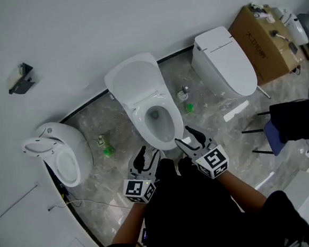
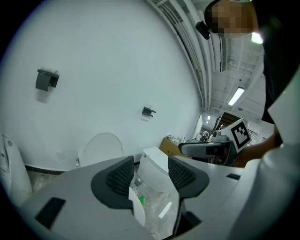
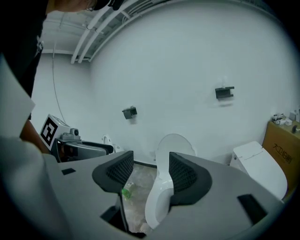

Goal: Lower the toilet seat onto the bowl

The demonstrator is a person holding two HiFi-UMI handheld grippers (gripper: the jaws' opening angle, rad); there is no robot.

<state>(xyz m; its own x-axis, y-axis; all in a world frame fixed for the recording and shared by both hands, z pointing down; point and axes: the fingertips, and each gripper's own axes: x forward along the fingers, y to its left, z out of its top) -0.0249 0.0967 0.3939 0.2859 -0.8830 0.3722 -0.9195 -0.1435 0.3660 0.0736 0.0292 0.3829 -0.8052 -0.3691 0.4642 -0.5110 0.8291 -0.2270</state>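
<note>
In the head view a white toilet stands against the wall with its seat and lid (image 1: 135, 84) raised upright above the open bowl (image 1: 157, 123). My left gripper (image 1: 148, 157) hovers just in front of the bowl's near rim, open and empty. My right gripper (image 1: 189, 139) is beside the bowl's near right edge, also open and empty. The right gripper view looks between its open jaws (image 3: 149, 171) at the bowl rim (image 3: 157, 206) and the raised lid (image 3: 176, 143). In the left gripper view the jaws (image 2: 150, 173) frame the floor, with the raised lid (image 2: 101, 147) off to the left.
A second toilet (image 1: 224, 61) with its lid down stands to the right, with a cardboard box (image 1: 262, 37) behind it. A round white fixture (image 1: 61, 151) sits at the left. Green bottles (image 1: 107, 149) lie on the marble floor. A black chair (image 1: 295, 120) is at the far right.
</note>
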